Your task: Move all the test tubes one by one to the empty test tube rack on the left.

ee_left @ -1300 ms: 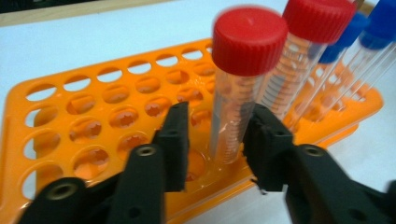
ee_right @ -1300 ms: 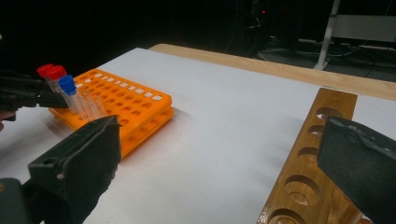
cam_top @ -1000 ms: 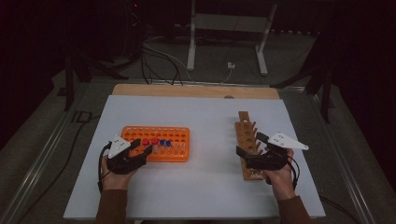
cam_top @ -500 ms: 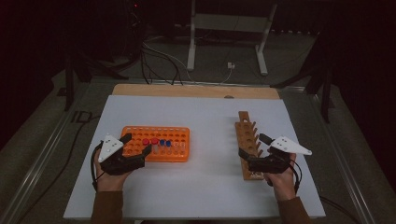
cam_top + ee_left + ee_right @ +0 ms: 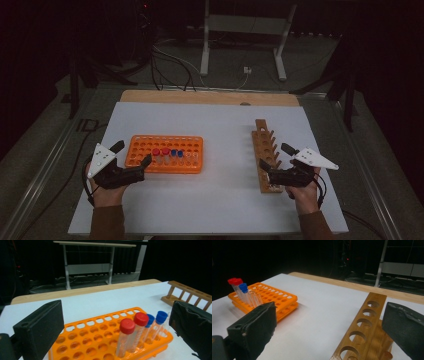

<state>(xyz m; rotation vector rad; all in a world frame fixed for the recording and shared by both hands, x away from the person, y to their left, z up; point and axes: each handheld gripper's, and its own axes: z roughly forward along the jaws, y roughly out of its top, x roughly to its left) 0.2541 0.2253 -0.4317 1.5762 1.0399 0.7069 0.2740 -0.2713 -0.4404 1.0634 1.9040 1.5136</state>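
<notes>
An orange plastic rack pierced with rows of round holes sits on the left half of the white worktop. Near its right end stand capped clear tubes in a short row: two red-capped tubes side by side, then two blue-capped tubes just beyond them, all upright in their holes.

The left gripper hovers at the rack's near left corner. Its black jaws have just been opening and now stand wide apart with nothing between the pads; in the left gripper view the tubes show in the gap, farther off and untouched. A second ago this gripper reached over the rack's left end, close to the red caps; since then it has drawn back towards the near left edge.

On the right, a long wooden rack with a single line of holes runs near to far. The right gripper is at its near end as before, jaws spread either side of the wood without pressing on it.
</notes>
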